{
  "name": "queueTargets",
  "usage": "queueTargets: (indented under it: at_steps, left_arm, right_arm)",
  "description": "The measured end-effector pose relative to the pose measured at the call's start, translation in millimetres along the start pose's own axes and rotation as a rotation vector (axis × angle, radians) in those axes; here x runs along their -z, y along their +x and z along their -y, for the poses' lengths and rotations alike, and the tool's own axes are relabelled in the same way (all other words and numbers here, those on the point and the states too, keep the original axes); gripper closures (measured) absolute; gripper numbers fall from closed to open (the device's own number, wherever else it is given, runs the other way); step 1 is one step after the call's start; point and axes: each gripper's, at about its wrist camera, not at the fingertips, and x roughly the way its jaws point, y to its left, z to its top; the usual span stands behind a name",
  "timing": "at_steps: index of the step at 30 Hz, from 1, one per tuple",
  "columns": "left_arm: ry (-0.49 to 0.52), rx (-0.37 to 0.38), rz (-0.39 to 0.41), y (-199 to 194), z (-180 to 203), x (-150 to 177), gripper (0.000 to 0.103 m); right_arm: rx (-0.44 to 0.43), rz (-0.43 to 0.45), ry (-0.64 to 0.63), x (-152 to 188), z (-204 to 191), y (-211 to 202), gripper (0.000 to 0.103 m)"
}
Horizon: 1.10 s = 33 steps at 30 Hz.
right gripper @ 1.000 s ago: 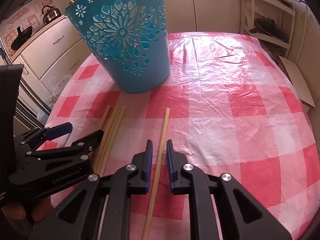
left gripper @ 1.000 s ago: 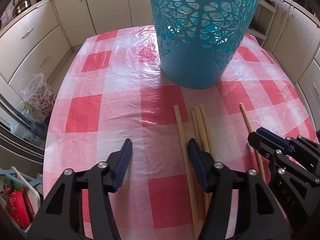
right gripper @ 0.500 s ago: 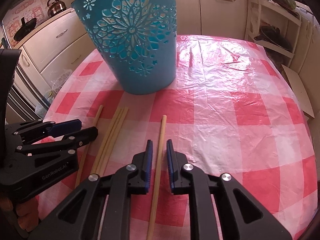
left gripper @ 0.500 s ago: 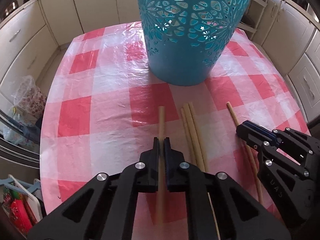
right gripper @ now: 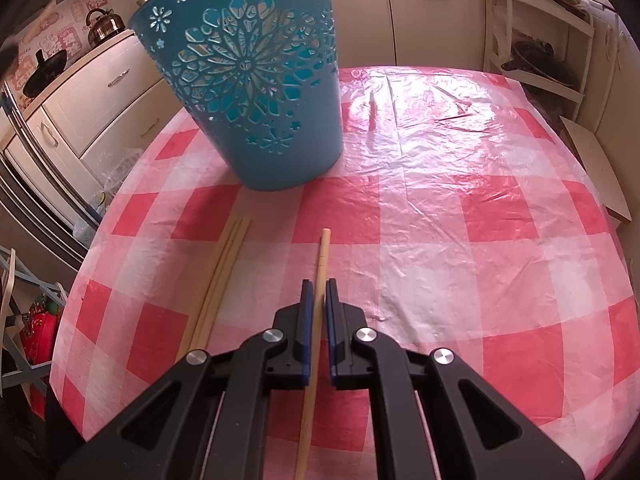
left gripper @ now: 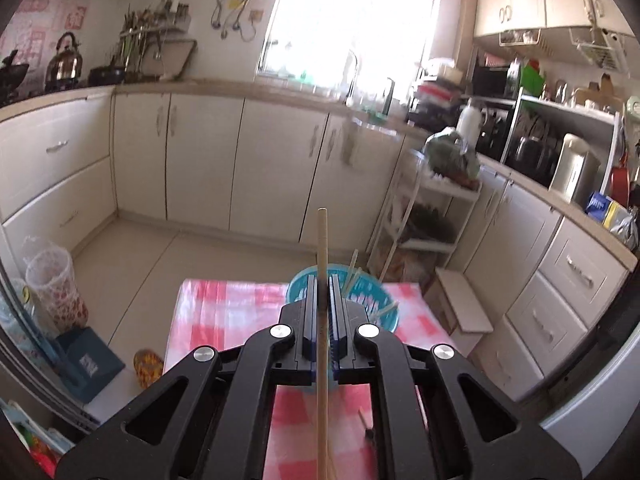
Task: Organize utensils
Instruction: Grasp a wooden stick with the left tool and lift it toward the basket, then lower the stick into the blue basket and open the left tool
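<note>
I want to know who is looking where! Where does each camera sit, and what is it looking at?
Left wrist: rides on the left hand-held gripper, raised high, facing the kitchen cupboards over the blue basket; its black jaws pinch a chopstick.
Right wrist: rides on the right hand-held gripper, low, facing down at the checked table; its jaws pinch another chopstick.
Shared: the basket and the table.

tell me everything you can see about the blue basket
The basket is a tall round tub of what looks like turquoise plastic, narrowing toward its base, with flower and snowflake cutouts around the upper wall and a plain lower band. It stands upright on the checked tablecloth, beyond the loose chopsticks. From above, a few sticks lean inside against its rim. No gripper touches it.
</note>
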Motion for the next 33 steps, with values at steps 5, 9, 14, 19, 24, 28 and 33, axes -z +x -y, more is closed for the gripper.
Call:
queueTargets:
  at_steps: [5, 9, 14, 19, 24, 28, 33]
  left_arm:
    - [-0.005, -0.071, 0.197, 26, 21, -38, 0.098]
    - [-0.043, -0.115, 0.218, 62, 25, -49, 0.098]
    - [-0.088, -0.15, 0.196, 104, 17, -43, 0.098]
    - [-0.088, -0.167, 0.139, 135, 11, -22, 0.098]
    - [-0.047, -0.174, 0.047, 153, 10, 5, 0.098]
    - [-0.016, -0.183, 0.006, 157, 11, 22, 0.098]
    - [0.001, -0.182, -0.043, 154, 4, 36, 0.097]
  right_arm:
    - [-0.002, 0.003, 0.002, 0, 1, 0, 0.096]
    - [-0.002, 0.007, 0.001, 1, 1, 0, 0.096]
    - [0.003, 0.012, -0.006, 2, -1, 0, 0.096]
    - [0.006, 0.015, -0.009, 4, -3, 0, 0.096]
    - [0.001, 0.016, -0.004, 3, -2, 0, 0.096]
    - [-0.001, 0.016, 0.0, 3, -1, 0, 0.096]
    - [-0.006, 0.016, 0.007, 2, 1, 0, 0.096]
